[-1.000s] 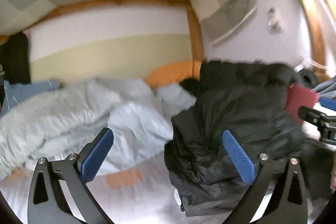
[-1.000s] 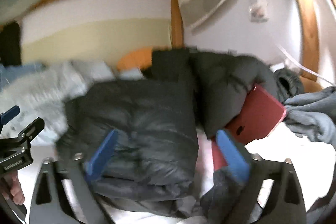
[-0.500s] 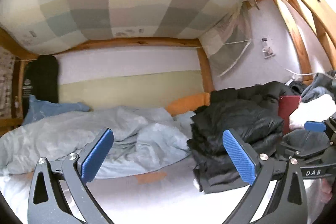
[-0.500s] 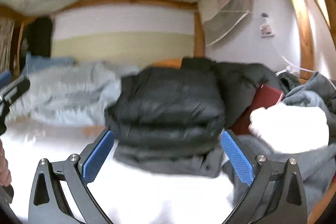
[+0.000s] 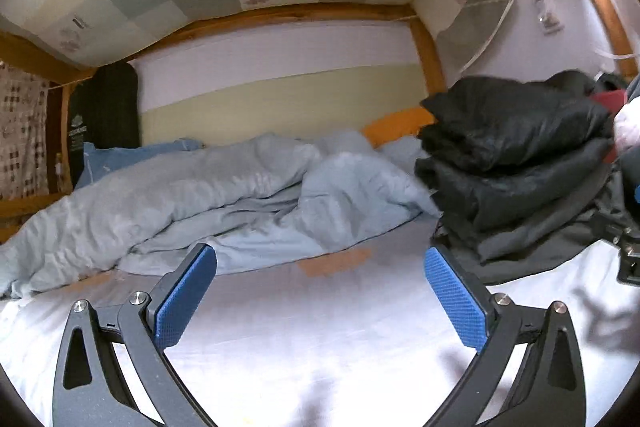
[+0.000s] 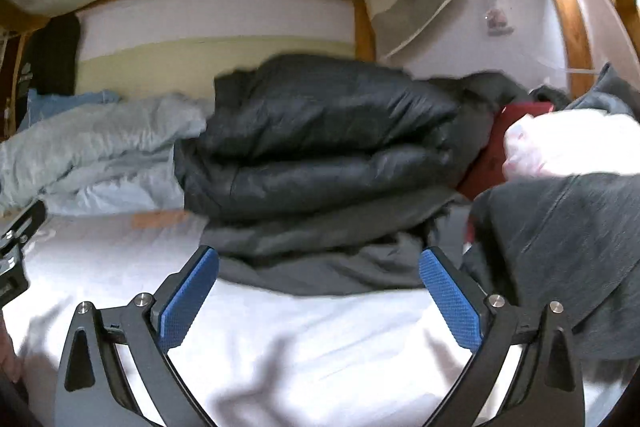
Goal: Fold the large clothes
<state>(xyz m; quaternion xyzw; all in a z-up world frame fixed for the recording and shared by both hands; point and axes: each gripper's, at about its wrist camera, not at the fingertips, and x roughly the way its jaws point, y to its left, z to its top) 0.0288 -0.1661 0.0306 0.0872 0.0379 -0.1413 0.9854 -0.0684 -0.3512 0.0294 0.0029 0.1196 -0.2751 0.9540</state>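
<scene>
The left hand-held gripper (image 5: 320,291) hangs over the white bed sheet (image 5: 320,339) with its blue pads spread wide and nothing between them; the right hand-held gripper (image 6: 318,289) is likewise wide open and empty, just short of the black puffer jacket (image 6: 320,143); the jacket lies folded in a thick stack on the bed, on top of a grey garment (image 6: 320,259); a rumpled pale blue duvet (image 5: 208,195) lies to its left; a red phone (image 6: 496,151) leans at its right.
</scene>
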